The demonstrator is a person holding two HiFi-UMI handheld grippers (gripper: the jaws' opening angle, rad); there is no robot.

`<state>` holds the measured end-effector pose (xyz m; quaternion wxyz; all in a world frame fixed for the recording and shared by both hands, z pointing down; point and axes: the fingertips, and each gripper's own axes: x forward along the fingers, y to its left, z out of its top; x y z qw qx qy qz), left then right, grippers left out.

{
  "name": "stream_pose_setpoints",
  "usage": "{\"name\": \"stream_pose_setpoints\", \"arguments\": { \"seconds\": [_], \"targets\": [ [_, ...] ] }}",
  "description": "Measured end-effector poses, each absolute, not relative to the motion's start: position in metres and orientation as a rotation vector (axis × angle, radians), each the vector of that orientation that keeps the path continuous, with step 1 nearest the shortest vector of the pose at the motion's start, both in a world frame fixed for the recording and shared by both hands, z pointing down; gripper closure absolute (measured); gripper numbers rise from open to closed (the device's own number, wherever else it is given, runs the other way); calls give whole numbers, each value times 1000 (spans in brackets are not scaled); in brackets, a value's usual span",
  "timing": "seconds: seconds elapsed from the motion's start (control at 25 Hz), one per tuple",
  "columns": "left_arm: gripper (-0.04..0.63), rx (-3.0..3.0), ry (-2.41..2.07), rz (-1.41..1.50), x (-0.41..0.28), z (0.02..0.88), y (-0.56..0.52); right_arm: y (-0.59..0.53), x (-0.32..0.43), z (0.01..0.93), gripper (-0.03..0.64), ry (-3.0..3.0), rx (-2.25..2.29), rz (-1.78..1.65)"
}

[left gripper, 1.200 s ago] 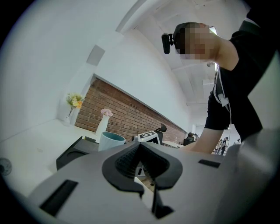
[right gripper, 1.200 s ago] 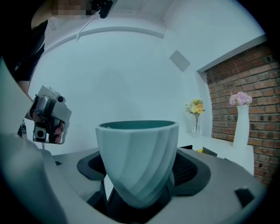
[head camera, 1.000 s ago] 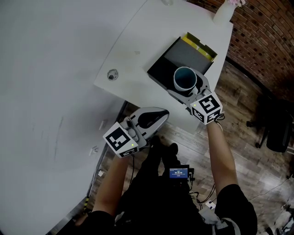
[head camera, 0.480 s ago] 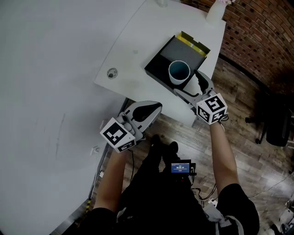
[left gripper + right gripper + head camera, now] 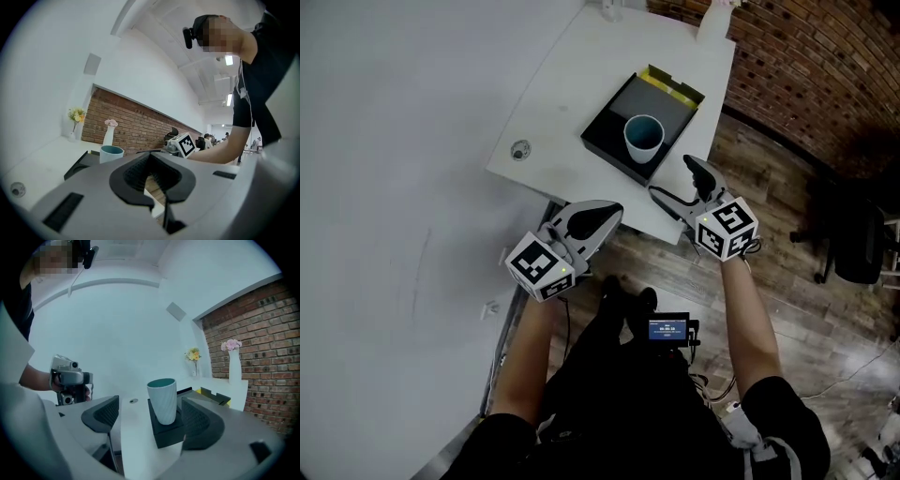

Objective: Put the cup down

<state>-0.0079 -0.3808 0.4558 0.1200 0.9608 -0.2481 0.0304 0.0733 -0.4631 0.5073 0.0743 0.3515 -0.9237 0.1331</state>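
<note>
Cup (image 5: 643, 137): tapered, pale spiral-ribbed wall, teal inside, upright on a shallow matte-black rectangular box (image 5: 612, 139) on the smooth white counter (image 5: 572, 108). Right hand-held gripper (image 5: 672, 178): ribbed black pads wide apart, closing, nothing between them; cup beyond the tips, untouched. Left hand-held gripper (image 5: 598, 217): jaws together, empty.

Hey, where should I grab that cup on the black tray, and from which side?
Grip the cup across its ribbed side wall, mid-height, coming level from the table's near edge. It stands upright at the black tray's near corner; a yellow flap borders the far side.
</note>
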Motion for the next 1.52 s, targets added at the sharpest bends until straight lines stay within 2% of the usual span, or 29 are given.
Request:
{"name": "stream_pose_setpoints", "arguments": {
  "seconds": [0.32,0.52,0.92,1.24,1.52],
  "targets": [
    [588,2824,-706,79,2,447,-365,-424,85,486,309,-2794,1083,426],
    [588,2834,-694,81,6,444,-354,-401,84,474,359,-2809,1077,473],
    [588,2840,-702,53,2,434,-339,-361,74,454,513,-2818,1080,481],
    [588,2849,-683,23,8,425,-326,-346,71,442,578,-2824,1115,483],
    [588,2837,-674,-9,14,426,-319,-343,69,441,600,-2832,1121,485]
  ]
}}
